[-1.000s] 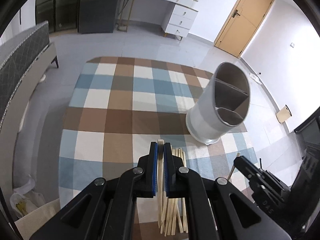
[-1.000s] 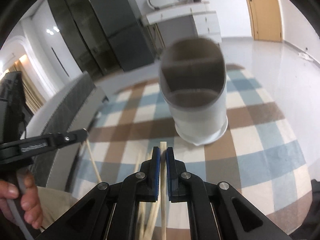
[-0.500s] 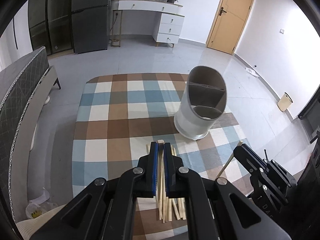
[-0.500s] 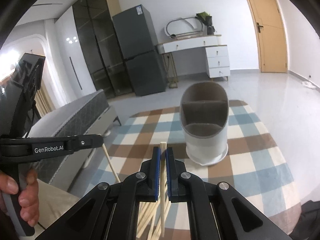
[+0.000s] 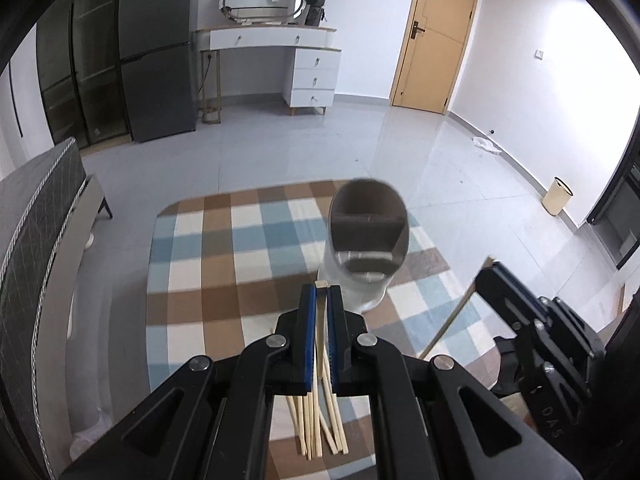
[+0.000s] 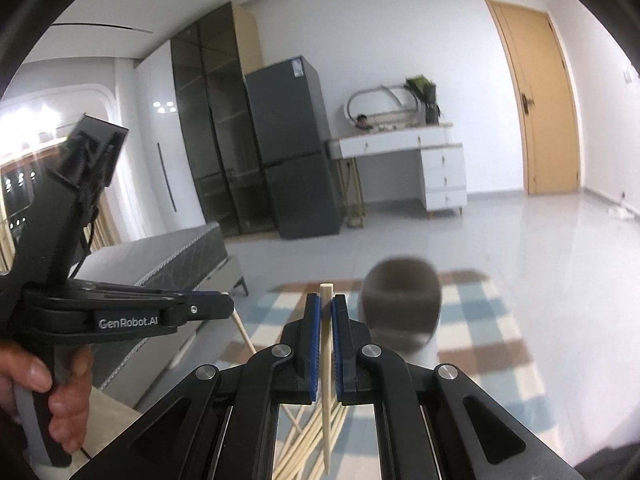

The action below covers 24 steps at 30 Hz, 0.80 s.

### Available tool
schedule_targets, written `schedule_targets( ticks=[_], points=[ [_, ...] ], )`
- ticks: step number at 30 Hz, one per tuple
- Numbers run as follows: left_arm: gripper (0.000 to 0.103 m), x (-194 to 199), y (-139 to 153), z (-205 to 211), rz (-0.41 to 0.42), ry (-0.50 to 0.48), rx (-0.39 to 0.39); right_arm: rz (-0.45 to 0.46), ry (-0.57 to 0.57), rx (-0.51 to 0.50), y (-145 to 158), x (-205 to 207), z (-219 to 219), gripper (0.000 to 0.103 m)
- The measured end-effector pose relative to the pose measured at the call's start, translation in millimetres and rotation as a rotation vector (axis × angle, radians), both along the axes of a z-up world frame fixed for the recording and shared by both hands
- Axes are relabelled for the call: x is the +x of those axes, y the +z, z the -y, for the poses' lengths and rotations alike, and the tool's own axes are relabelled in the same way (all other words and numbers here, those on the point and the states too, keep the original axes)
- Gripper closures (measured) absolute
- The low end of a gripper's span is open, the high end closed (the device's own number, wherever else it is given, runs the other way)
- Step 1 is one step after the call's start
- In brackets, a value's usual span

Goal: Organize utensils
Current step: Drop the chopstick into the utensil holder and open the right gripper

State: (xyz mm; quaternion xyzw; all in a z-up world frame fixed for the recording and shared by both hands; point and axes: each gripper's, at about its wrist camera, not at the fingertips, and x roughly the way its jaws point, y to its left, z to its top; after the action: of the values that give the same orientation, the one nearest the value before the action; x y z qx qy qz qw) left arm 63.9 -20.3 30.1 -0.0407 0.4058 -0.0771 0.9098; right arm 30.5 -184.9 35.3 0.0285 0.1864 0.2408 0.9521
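Note:
A grey-and-white oval utensil holder (image 5: 366,256) with inner dividers stands upright on the checked tablecloth (image 5: 224,260). My left gripper (image 5: 320,292) hangs above the cloth, just before the holder, shut on one pale wooden chopstick (image 5: 321,285). Below it lies a pile of several loose chopsticks (image 5: 320,428). The right gripper (image 5: 496,276) shows at the right with its own chopstick (image 5: 452,320). In the right wrist view, my right gripper (image 6: 326,300) is shut on a chopstick (image 6: 326,380), left of the blurred holder (image 6: 400,312). A hand (image 6: 60,392) holds the left gripper (image 6: 224,308) at the left.
A grey quilted bed or sofa (image 5: 36,220) runs along the table's left side. Beyond the table are grey floor tiles, a dark fridge (image 5: 156,60), a white dresser (image 5: 308,64), a wooden door (image 5: 436,36) and a small bin (image 5: 556,196).
Both grippers have risen above the table, each keeping its chopstick. The holder and the pile now look smaller and lower, and more of the room shows.

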Motion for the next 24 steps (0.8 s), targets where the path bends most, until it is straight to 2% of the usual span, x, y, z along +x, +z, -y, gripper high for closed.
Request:
schedule_targets(
  ticks=[12,15,20,24],
  points=[
    [0.102,67.3,55.3,11.9,0.057,-0.059,-0.039,0.134,0.009,-0.001,57.7,57.9,15.3,0.098],
    [0.102,86.5,66.9,11.1,0.084,-0.063,-0.075,0.167,0.014,0.001,71.2,76.4,15.7,0.098],
    [0.102,118.9,72.5,14.6,0.130,-0.058,-0.055,0.190,0.002,0.023,83.1,109.5,18.3,0.098],
    [0.102,143.2,64.0,17.3,0.121,-0.071,-0.068,0.193,-0.005,0.038,83.3,133.2,19.4,0.098]
  ],
)
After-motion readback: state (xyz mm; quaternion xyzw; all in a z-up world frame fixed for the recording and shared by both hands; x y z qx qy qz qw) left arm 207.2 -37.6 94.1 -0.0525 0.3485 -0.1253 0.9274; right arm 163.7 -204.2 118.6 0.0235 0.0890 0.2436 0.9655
